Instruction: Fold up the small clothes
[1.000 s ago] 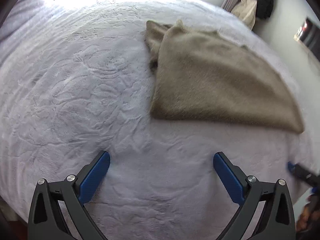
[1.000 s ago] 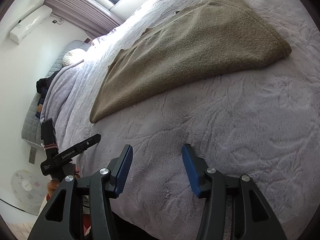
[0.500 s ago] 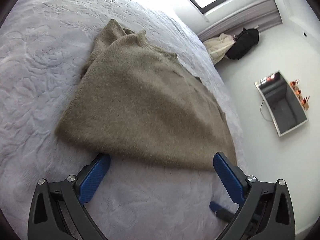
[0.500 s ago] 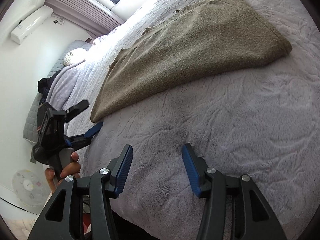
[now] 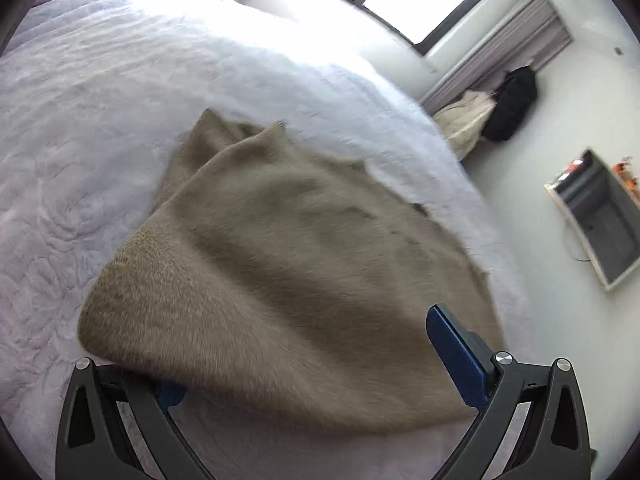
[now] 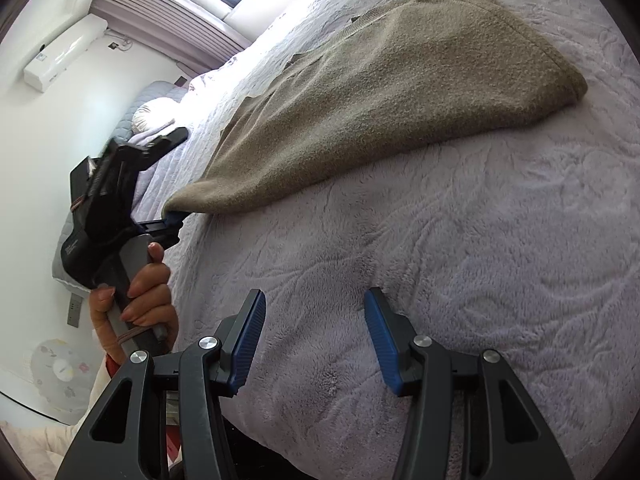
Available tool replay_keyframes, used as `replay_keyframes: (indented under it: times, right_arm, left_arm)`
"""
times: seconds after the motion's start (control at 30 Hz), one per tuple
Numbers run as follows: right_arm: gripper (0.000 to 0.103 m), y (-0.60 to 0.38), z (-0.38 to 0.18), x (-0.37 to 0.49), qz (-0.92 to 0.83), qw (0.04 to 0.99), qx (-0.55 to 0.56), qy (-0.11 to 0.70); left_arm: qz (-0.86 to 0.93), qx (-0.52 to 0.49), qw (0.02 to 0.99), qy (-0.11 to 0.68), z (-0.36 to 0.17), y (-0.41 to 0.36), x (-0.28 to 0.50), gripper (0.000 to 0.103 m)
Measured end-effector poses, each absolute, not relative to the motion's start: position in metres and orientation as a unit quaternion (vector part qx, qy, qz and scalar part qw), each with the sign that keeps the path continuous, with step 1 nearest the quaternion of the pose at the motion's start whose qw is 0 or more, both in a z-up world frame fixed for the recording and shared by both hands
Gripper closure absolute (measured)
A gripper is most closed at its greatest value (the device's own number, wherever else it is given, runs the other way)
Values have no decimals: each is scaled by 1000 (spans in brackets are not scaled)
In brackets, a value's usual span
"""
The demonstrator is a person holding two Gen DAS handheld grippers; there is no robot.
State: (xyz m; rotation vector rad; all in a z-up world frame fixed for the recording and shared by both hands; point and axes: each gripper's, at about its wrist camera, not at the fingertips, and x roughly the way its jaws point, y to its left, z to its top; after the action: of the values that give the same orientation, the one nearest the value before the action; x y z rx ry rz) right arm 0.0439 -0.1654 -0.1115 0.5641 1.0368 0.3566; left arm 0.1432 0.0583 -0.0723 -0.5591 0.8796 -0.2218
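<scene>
A folded, fuzzy olive-brown knitted garment (image 5: pixel 288 272) lies on a pale lilac embossed plush bedspread (image 5: pixel 68 152), its near corner draped between the wide-spread fingers of the left gripper (image 5: pixel 308 364). One blue-padded finger sits under the fabric edge, the other stands clear above the cloth on the opposite side, so the jaws are wide apart and not yet pinching anything. Seen from the right wrist camera, that same left gripper (image 6: pixel 172 220), gripped by a person's hand (image 6: pixel 140 292), has its lower finger tucked beneath the pointed corner of the garment (image 6: pixel 380 92) at the bed's edge. To do this step well, the lower finger should probably slide fully under both layers of the corner before the jaws close, so the fold is caught whole and not peeled apart; a shallow bite on the fluffy knit could slip when lifted. The right gripper (image 6: pixel 312 336) hovers over bare bedspread (image 6: pixel 460 240), its blue pads about half open with nothing between them, the garment lying well ahead of its fingertips. It would likely need to reach the far folded end, ahead and to the right of its jaws, to carry the next fold evenly.
</scene>
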Motion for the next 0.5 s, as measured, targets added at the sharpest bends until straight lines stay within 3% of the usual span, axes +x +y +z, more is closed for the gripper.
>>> replay_keyframes:
  times: [0.13, 0.23, 0.43, 0.5]
  right_arm:
    - [47, -166, -95, 43, 180, 823, 246, 480]
    - [45, -171, -74, 47, 188, 833, 228, 468]
    - [45, -183, -23, 89, 190, 848, 195, 454]
    - [37, -178, -4, 109, 196, 849, 173, 459]
  left_arm:
    - [-59, -250, 850, 460, -93, 64, 162, 66]
    - [-50, -215, 864, 452, -86, 59, 163, 84]
    - [-14, 13, 920, 391, -63, -6, 148, 84]
    - [-12, 39, 922, 384, -63, -17, 149, 84]
